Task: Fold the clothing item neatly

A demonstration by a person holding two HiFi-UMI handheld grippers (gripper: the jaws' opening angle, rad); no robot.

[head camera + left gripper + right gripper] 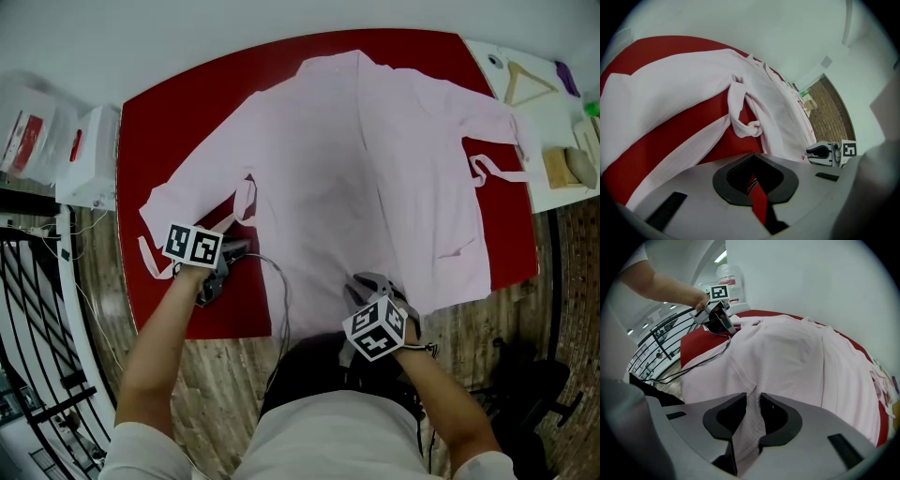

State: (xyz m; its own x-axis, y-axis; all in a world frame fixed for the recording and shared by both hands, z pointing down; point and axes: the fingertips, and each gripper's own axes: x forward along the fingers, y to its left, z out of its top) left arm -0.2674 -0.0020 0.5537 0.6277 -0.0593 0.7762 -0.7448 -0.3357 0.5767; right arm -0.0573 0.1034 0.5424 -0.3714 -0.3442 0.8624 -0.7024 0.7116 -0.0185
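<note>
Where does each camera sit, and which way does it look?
Head view: on the person's head, looking steeply down at the pink robe on the red table; forearms, left gripper, right gripper show.
Left gripper view: on that gripper, looking along its shut jaws toward the robe's tie.
Right gripper view: on that gripper, looking along jaws shut on the robe's hem; a forearm shows.
Shared: each gripper view catches the other gripper.

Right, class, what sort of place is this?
Probably an indoor workroom or studio: a pink garment spread on a red table, a wooden hanger on the side counter, and a black metal railing beside the wood floor.
</note>
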